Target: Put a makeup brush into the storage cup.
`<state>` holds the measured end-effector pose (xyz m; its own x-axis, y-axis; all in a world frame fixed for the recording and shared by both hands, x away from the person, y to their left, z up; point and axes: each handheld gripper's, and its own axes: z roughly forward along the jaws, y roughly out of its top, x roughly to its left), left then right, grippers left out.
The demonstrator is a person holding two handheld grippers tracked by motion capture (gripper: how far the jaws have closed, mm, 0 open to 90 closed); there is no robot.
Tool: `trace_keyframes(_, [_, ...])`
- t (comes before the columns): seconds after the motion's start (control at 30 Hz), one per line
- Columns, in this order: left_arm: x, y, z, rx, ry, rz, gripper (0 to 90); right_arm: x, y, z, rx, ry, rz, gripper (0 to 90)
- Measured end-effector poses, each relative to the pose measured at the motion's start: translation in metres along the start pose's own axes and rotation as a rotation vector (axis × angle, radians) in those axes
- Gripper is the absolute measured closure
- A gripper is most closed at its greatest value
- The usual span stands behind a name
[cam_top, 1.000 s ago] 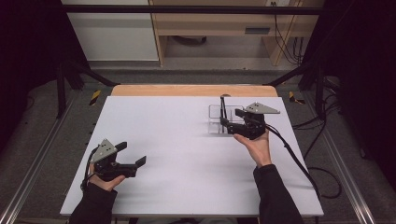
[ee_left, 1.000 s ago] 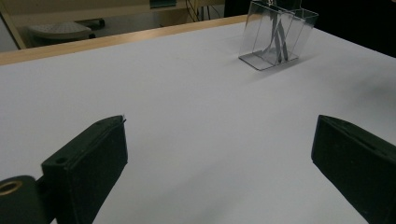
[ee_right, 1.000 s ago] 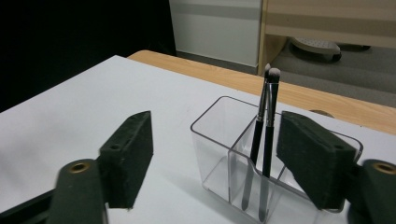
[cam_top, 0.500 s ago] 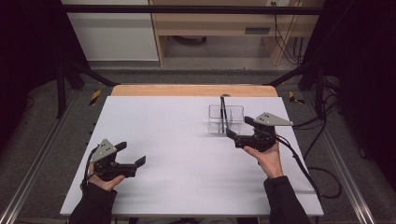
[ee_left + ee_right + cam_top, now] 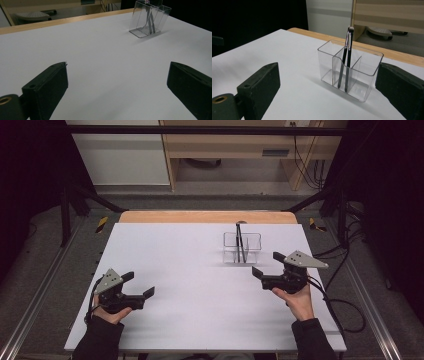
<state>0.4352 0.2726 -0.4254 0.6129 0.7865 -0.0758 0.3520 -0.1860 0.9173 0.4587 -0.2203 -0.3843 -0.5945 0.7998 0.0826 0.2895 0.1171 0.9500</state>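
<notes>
A clear plastic organizer (image 5: pixel 242 249) with compartments stands on the white table (image 5: pixel 200 285), right of centre toward the far edge. Two black-handled brushes (image 5: pixel 240 242) stand upright inside it. My right gripper (image 5: pixel 267 264) is open and empty, just right of and nearer than the organizer, jaws pointing left. In the right gripper view the organizer (image 5: pixel 362 75) and brushes (image 5: pixel 347 57) sit close ahead of the right gripper (image 5: pixel 327 87). My left gripper (image 5: pixel 139 284) rests open and empty at the near left. In the left gripper view the organizer (image 5: pixel 150 21) stands far off beyond the left gripper (image 5: pixel 117 85).
A wooden strip (image 5: pixel 207 217) runs along the table's far edge. Beyond it are a wooden desk (image 5: pixel 235 150) and a white cabinet (image 5: pixel 120 155). Cables (image 5: pixel 345 310) trail off the right side. Metal rails (image 5: pixel 30 305) flank the table.
My right gripper has drawn back from beside the organizer, toward the person and a little to the right. The left gripper has stayed put.
</notes>
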Motion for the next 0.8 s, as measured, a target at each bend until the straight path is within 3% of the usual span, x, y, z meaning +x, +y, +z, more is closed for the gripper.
trace_keyframes(0.8, [0.000, -0.001, -0.005, -0.019, -0.008, 0.010, 2.7, -0.010, -0.037, -0.026, 0.034, -0.037, 0.018, 3.2])
